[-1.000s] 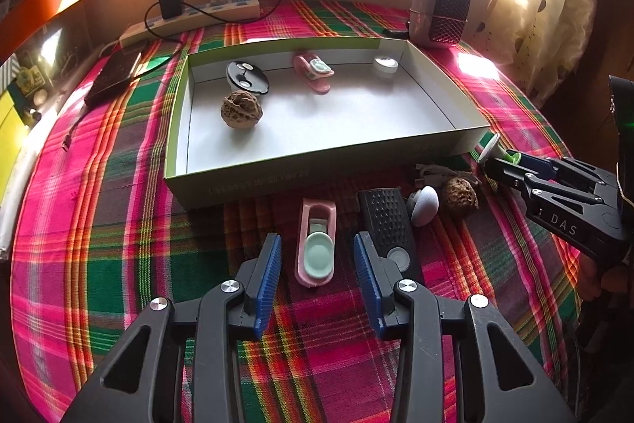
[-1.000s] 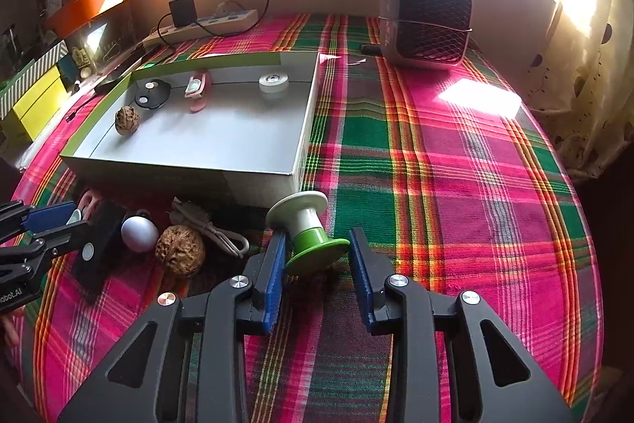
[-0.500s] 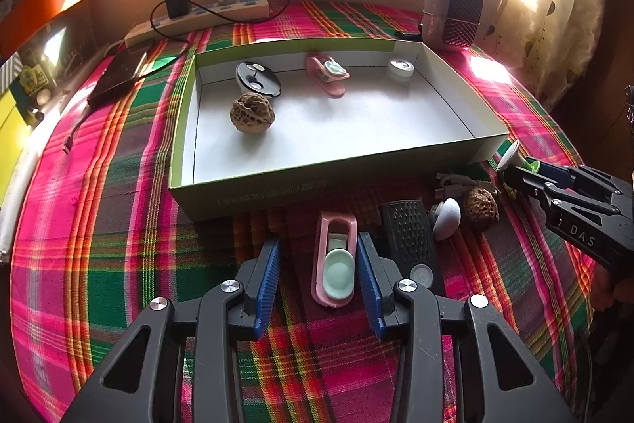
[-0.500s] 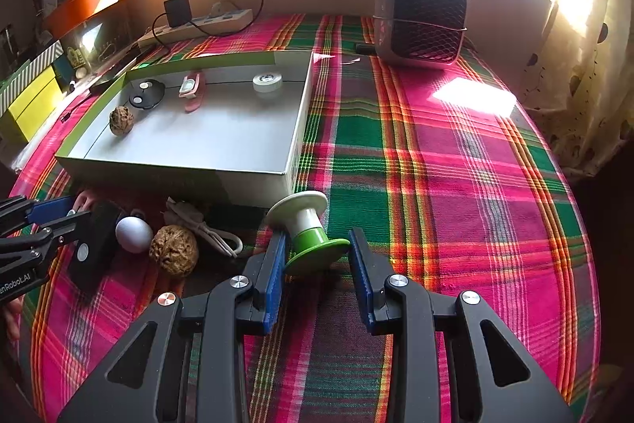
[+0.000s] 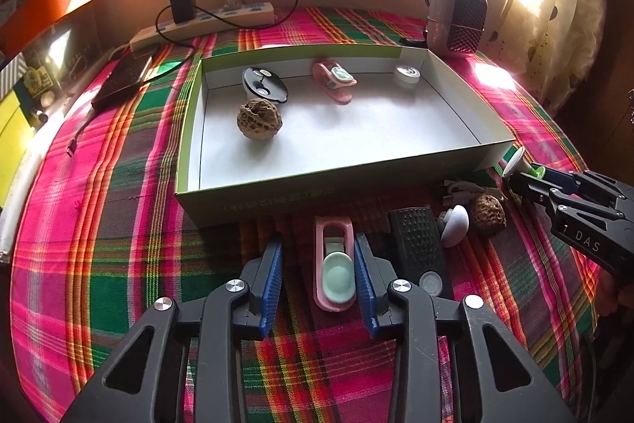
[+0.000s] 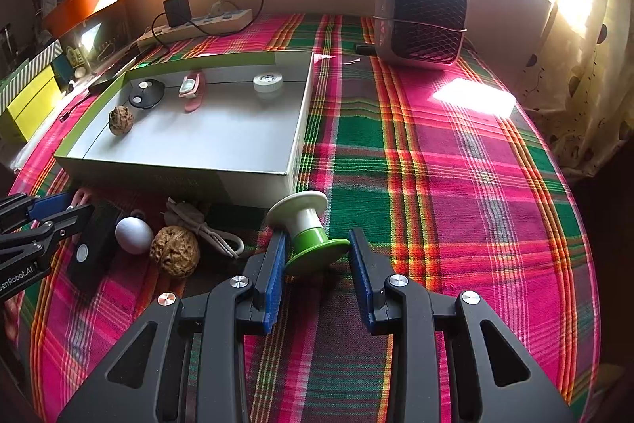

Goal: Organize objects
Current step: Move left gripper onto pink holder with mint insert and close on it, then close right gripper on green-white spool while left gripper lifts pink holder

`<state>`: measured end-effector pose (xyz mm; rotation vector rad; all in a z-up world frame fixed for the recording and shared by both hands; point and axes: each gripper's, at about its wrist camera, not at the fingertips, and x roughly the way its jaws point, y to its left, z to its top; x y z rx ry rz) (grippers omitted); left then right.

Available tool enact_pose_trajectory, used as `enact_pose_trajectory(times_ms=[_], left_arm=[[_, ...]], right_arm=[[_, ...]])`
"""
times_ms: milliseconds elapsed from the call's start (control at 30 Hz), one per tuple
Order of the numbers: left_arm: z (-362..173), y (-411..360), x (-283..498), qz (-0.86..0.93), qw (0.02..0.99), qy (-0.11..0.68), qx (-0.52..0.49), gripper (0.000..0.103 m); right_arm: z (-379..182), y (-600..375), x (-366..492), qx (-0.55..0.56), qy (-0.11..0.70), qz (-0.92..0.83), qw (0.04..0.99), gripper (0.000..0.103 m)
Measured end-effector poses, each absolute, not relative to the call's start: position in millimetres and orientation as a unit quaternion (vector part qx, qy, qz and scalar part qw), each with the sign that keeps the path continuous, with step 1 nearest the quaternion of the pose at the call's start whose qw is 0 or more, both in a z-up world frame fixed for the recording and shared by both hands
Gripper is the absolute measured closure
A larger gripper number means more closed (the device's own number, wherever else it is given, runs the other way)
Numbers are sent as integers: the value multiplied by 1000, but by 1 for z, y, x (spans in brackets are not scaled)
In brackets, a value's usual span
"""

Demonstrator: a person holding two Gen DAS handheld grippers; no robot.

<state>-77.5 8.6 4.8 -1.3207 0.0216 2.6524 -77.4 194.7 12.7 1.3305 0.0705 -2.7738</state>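
Left tongs (image 5: 319,278) closing around a pink clip (image 5: 334,264) lying on the plaid-covered surface (image 5: 99,224), right pad touching its edge, left pad apart from it with a clear gap. Just right of the clip: a black remote (image 5: 418,248), a white egg-shaped piece (image 5: 455,224), a walnut (image 5: 487,215). Farther off, an open box (image 5: 190,161) holding another walnut (image 5: 259,117), a black disc (image 5: 264,88), a second pink clip (image 5: 334,80) and a white roll (image 5: 407,76); right tongs (image 5: 523,175) at the right edge around a green-and-white spool (image 5: 523,165).
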Motion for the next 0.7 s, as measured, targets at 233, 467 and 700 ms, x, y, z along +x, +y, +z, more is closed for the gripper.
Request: enact_pose_trajectory(times_ms=[233, 467, 700], left_arm=[[4, 4, -78, 894, 82, 7, -441, 84], [4, 1, -78, 895, 78, 5, -440, 87], [4, 2, -77, 895, 77, 6, -439, 87]], right_arm=[[12, 194, -77, 432, 23, -901, 32, 71], [12, 194, -77, 432, 24, -901, 32, 71], [12, 194, -77, 432, 23, -901, 32, 71]])
